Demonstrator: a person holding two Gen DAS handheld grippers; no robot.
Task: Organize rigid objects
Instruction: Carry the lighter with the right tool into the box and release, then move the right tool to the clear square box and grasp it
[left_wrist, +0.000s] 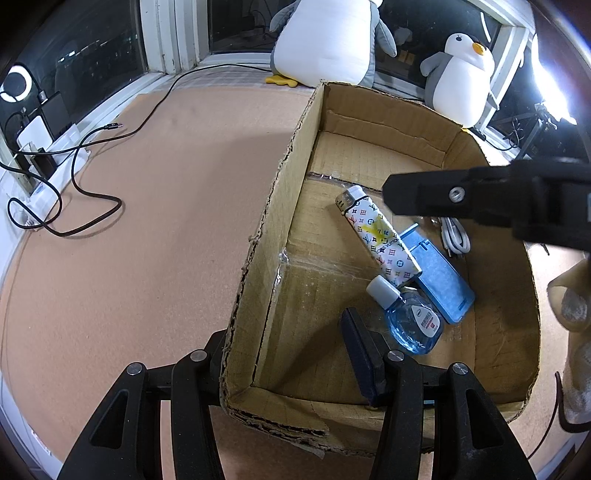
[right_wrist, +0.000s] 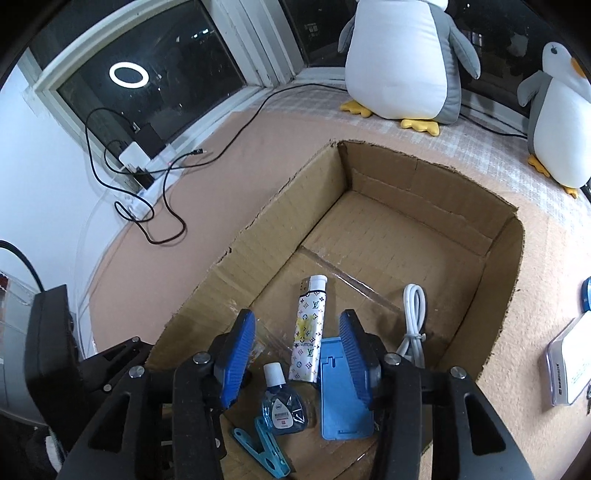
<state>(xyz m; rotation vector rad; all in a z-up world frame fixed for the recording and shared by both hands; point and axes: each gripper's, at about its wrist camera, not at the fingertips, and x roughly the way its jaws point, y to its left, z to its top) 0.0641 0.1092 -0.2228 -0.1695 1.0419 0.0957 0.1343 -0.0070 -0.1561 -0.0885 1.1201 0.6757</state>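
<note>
An open cardboard box (left_wrist: 280, 206) (right_wrist: 498, 288) sits on a pinkish mat. Inside lie a monogram-patterned tube (left_wrist: 380, 240) (right_wrist: 310, 332), a flat blue plastic stand (left_wrist: 436, 273) (right_wrist: 343, 398), a small blue bottle with a white cap (left_wrist: 410, 317) (right_wrist: 282, 402), a coiled white cable (left_wrist: 454, 236) (right_wrist: 413, 321) and a teal clip (right_wrist: 266, 450). My right gripper (right_wrist: 297, 356) hangs open over these items, holding nothing; it crosses the left wrist view as a black arm (left_wrist: 395, 195). My left gripper (left_wrist: 284, 332) is open and straddles the box's near left wall, one finger hidden behind the cardboard.
Two plush penguins (right_wrist: 399, 59) (right_wrist: 557, 122) stand behind the box by the window. Black cables (left_wrist: 85, 206) and a power strip (right_wrist: 136, 158) lie at the far left. A white device (right_wrist: 569, 373) and a blue object (right_wrist: 585, 295) rest right of the box.
</note>
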